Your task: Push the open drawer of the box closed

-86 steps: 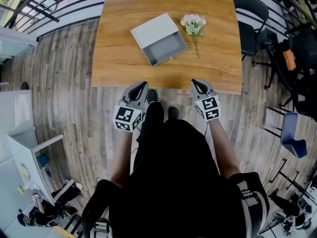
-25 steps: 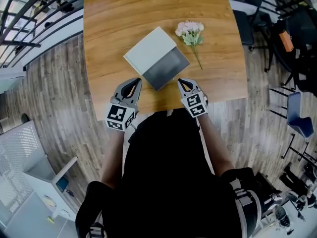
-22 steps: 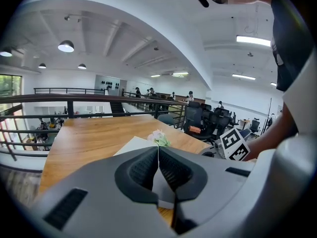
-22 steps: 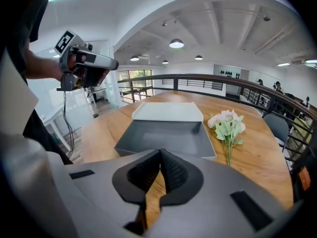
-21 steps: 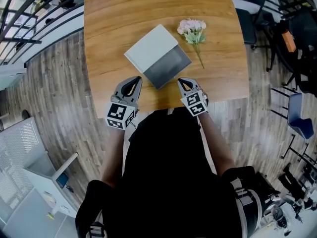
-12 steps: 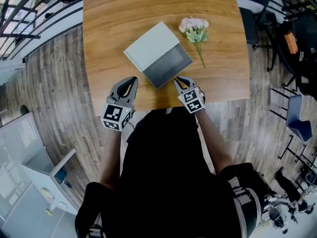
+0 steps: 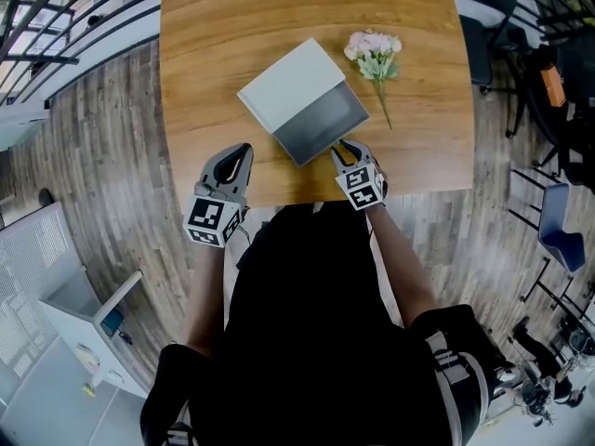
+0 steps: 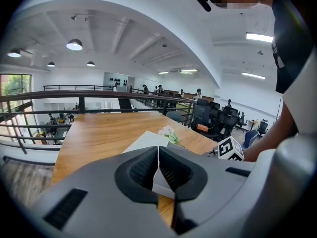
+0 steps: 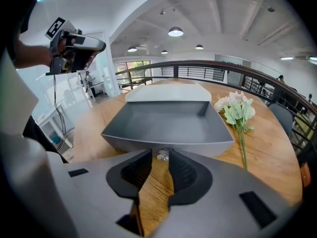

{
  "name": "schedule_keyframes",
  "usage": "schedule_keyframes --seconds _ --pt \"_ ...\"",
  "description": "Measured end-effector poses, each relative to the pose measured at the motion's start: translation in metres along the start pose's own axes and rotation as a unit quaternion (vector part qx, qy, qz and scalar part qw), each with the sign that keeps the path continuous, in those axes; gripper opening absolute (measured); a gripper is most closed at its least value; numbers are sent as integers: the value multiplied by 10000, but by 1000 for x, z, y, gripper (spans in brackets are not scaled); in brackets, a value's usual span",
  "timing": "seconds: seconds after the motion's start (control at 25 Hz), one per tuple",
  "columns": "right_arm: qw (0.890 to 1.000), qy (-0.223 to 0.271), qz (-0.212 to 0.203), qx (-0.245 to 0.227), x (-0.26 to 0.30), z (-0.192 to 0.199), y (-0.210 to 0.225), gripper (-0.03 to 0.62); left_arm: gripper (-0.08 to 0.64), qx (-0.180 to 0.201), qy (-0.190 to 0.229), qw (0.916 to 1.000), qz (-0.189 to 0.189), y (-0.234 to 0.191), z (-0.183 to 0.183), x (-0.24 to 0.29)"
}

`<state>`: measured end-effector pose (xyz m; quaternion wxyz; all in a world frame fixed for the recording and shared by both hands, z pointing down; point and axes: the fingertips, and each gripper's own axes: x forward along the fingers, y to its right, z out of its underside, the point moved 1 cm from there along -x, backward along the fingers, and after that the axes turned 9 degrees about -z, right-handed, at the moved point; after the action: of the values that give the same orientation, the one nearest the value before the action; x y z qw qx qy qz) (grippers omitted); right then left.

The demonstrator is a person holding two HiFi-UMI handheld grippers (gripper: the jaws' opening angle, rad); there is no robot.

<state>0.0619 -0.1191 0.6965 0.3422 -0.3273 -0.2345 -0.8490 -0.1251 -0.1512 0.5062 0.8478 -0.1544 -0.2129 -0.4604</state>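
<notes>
Since a second ago my right gripper (image 7: 346, 149) has come in to the front of the open drawer (image 7: 321, 124). Its jaws have just been opening. My left gripper (image 7: 244, 151) has stayed back by the near edge of the table (image 7: 214, 26).

From the head view, the white box (image 7: 293, 82) sits skewed near the middle of the table. Its grey drawer is pulled out toward me and empty. A sprig of artificial flowers (image 7: 375, 52) lies just beside the box's far right corner. The left gripper is well apart from the box.

In the left gripper view, my jaws are pressed together with nothing between them. The box and the flowers lie beyond their tips.

In the right gripper view, my jaws stand apart. The drawer's small knob (image 9: 162, 156) sits in the gap at their tips, and neither pad presses on it. The drawer front fills the view just ahead, level and square to me.

I judge the risk to be the loose box. Nothing braces it, so a push may slide or turn the whole box toward the flowers instead of closing the drawer. The knob could also slip through the open jaws and skew the push.
</notes>
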Motion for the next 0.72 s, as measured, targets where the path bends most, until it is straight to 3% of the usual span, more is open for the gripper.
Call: schedule_keyframes --seconds 0.72 --pt "9988 81 -40 473 21 20 10 124 25 -14 -62 10000 -19 2 6 -1"
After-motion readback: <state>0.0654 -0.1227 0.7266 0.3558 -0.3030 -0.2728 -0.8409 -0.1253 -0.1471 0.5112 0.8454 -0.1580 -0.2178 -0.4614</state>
